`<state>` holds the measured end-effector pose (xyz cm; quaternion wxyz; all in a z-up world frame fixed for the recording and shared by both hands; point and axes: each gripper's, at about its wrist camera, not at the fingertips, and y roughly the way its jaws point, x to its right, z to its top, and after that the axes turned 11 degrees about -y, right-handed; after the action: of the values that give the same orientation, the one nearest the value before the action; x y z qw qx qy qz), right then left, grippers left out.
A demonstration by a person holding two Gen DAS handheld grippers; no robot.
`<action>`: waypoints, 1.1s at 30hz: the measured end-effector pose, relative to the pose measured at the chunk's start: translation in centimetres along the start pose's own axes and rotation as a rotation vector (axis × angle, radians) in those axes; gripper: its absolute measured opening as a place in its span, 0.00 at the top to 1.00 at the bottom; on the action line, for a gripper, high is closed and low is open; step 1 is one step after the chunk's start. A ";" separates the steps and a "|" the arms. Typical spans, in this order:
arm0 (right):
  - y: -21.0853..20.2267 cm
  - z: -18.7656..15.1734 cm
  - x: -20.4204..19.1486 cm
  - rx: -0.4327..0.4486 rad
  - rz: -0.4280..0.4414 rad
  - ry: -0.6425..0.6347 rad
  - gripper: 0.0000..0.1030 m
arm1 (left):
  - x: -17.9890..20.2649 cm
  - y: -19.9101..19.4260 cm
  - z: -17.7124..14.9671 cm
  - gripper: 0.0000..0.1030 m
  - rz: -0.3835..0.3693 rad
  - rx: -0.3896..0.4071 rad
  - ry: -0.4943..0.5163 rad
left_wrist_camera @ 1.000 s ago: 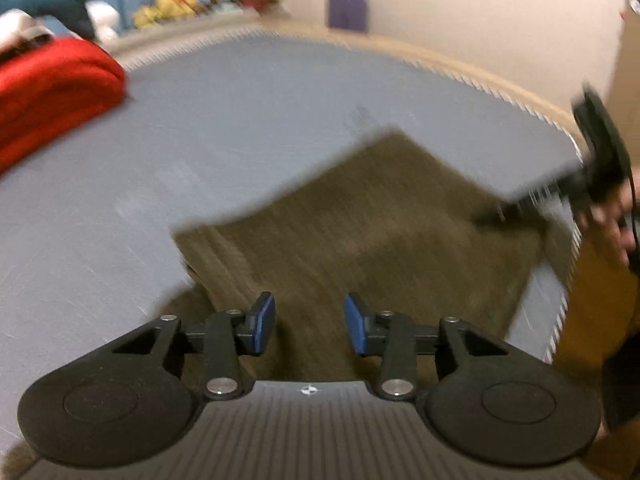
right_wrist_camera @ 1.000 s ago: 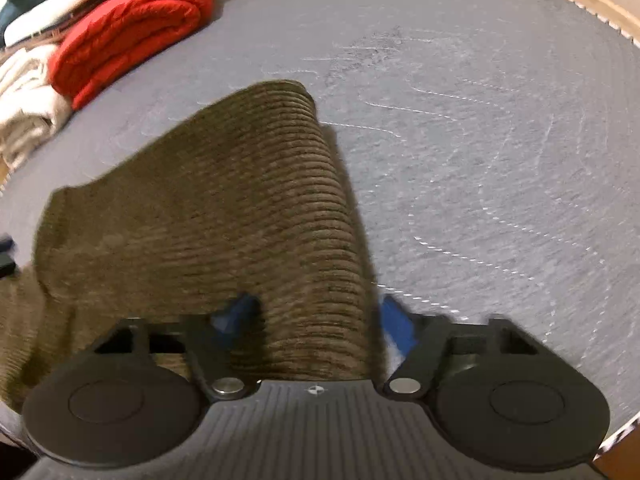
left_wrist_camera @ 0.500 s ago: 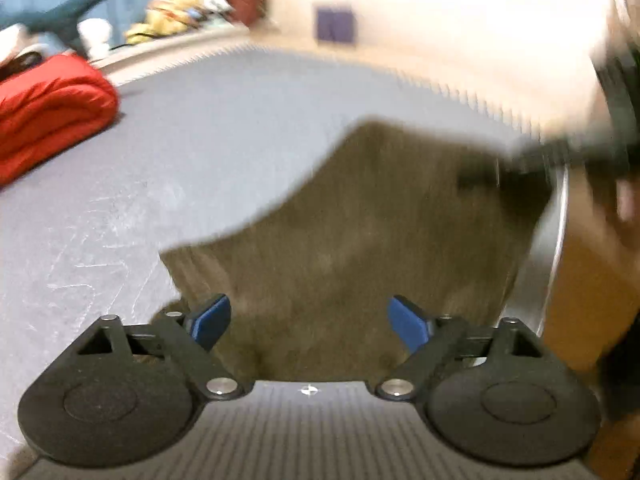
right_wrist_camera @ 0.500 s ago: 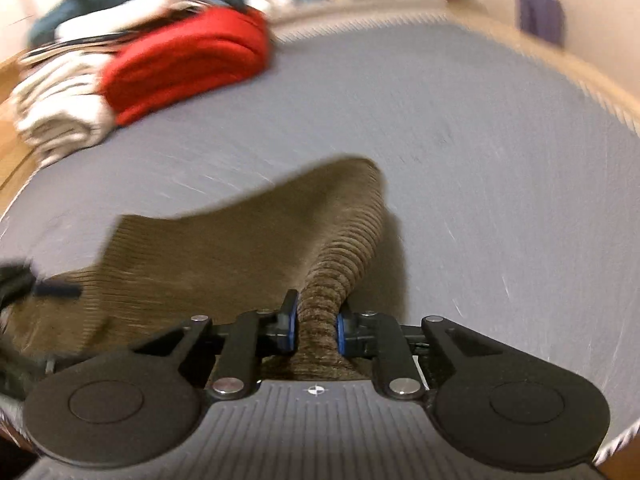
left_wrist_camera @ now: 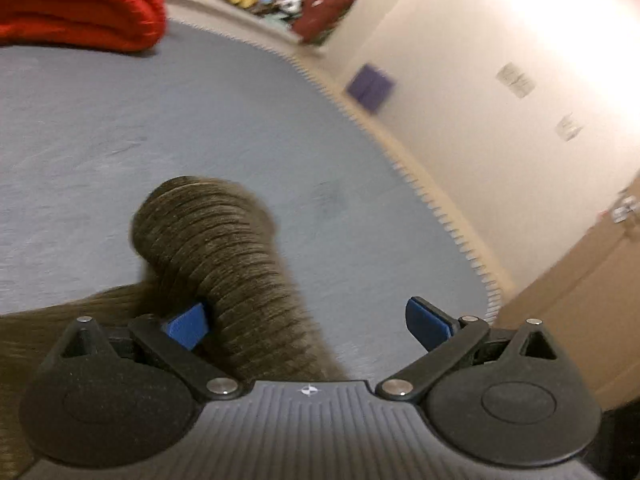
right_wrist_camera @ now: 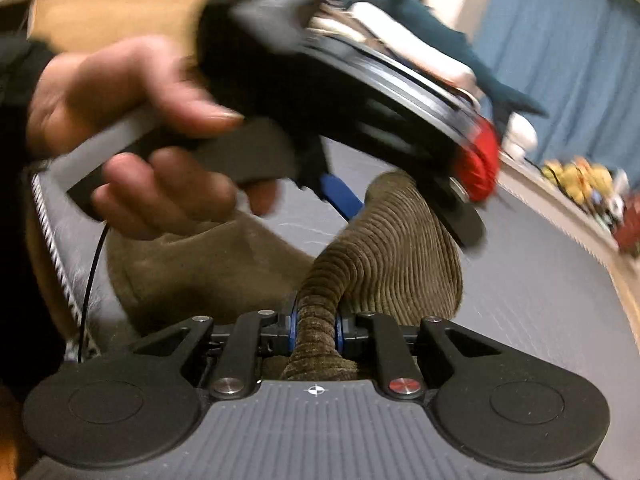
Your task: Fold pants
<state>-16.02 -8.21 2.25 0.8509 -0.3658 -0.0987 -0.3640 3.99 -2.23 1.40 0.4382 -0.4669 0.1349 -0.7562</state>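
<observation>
The olive-brown corduroy pants (left_wrist_camera: 224, 256) lie on the grey-blue mat (left_wrist_camera: 120, 120), with a raised fold running between my left fingers. My left gripper (left_wrist_camera: 308, 320) is open wide; the fold lies against its left pad (left_wrist_camera: 188, 324) and stands apart from the right pad. My right gripper (right_wrist_camera: 316, 330) is shut on a bunched ridge of the pants (right_wrist_camera: 384, 256), lifted off the mat. In the right wrist view the left gripper (right_wrist_camera: 340, 196) and the hand holding it (right_wrist_camera: 132, 120) hover just above that same fold.
A folded red blanket (left_wrist_camera: 76, 4) lies at the mat's far left. Toys and a dark red bag (left_wrist_camera: 320, 12) sit beyond the mat's fringed edge (left_wrist_camera: 440, 208). A cream wall (left_wrist_camera: 500, 80) and a cardboard box (left_wrist_camera: 580, 292) stand on the right.
My right gripper went from open to shut on the pants and lifted a ridge. My left gripper opened wide and swung over to the raised fold, close to the right gripper.
</observation>
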 end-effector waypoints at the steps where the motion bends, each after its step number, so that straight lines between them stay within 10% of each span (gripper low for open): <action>1: 0.5 0.1 -0.2 -0.009 0.007 -0.004 0.83 | -0.2 0.0 0.0 0.20 0.052 -0.008 0.012; 3: 1.4 0.4 -0.2 -0.020 0.024 -0.002 0.83 | -1.1 0.4 -0.1 0.62 0.183 -0.035 0.023; 6: 2.2 0.6 -0.2 -0.042 0.021 -0.021 0.83 | -3.0 0.1 0.3 0.72 0.192 -0.053 -0.023; 15: 1.2 2.8 5.9 0.095 0.292 0.278 0.39 | -5.1 -3.5 0.4 0.80 0.212 -0.015 -0.049; 19: 0.2 2.7 10.1 0.165 0.263 0.427 0.30 | -6.6 -7.0 0.6 0.80 0.231 0.009 -0.035; 24: 3.1 0.6 13.0 0.096 0.156 0.596 0.26 | -9.8 -13.0 0.8 0.81 0.265 0.074 -0.053; 33: 10.5 -0.6 10.4 -0.068 0.257 0.695 0.17 | -18.3 -18.5 -0.7 0.70 0.474 0.049 -0.206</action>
<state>-1.41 -9.44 0.56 0.8597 -0.2580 0.2548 -0.3597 -3.24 22.79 1.67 0.6259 -0.4859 0.1769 -0.5838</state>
